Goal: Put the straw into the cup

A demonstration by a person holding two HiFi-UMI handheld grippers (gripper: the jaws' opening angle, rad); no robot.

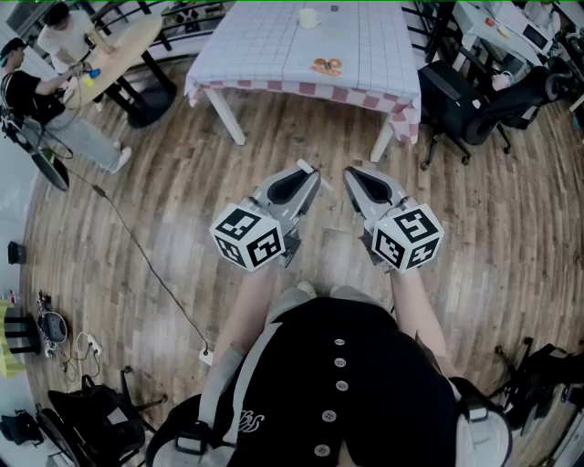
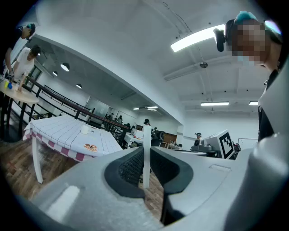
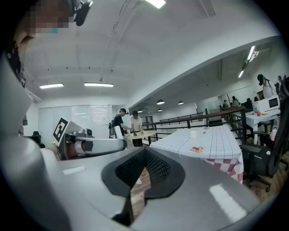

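While the left gripper (image 1: pixel 311 174) is clamped on the straw (image 2: pixel 146 155), whose long axis runs crosswise to the jaws, the cup (image 1: pixel 308 17) stands well ahead of you. It sits toward the far edge of the table (image 1: pixel 246 50), about midway between its side edges. The right gripper (image 1: pixel 350 174) is closed on nothing, just beside the left. Open floor leads to the table's near edge. An office chair (image 1: pixel 456 105) stands off its right corner. Expect to reach over the small orange item (image 1: pixel 326 66).
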